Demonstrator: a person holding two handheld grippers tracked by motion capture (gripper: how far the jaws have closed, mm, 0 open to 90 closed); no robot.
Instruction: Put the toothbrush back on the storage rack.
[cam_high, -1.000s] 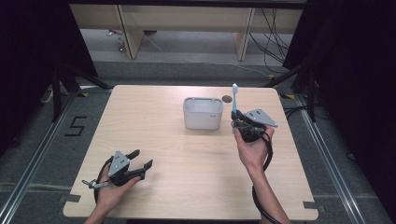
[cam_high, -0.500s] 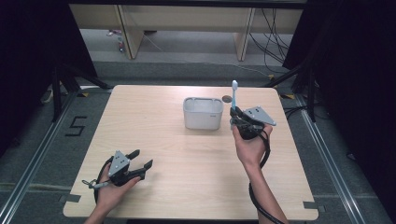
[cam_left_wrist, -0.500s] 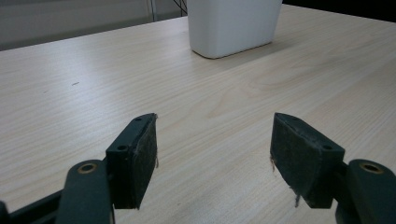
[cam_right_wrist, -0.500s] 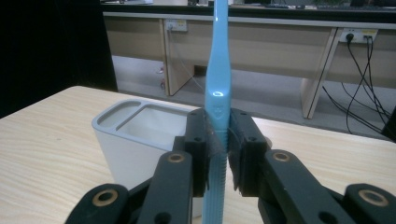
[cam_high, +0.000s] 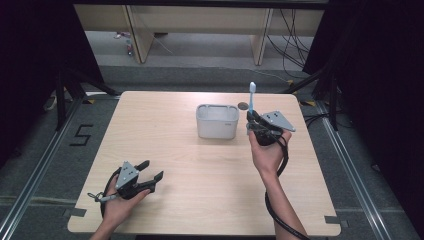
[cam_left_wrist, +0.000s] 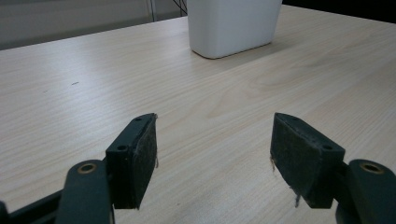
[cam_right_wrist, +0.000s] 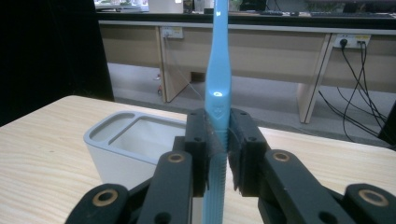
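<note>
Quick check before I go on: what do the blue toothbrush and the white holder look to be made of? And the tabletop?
Toothbrush: likely hard plastic, glossy, with a bright highlight on the handle; the right claw is shut on it. Holder: probably matte plastic, possibly ceramic, with smooth rounded walls and a soft even sheen. Tabletop: pale wood grain, smooth and satin, likely laminate or veneer.

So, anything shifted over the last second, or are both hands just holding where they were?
Nothing has visibly changed. The right gripper stays shut on the blue toothbrush, held upright just right of the white holder. The left gripper stays open and empty near the table's front left corner.
</note>
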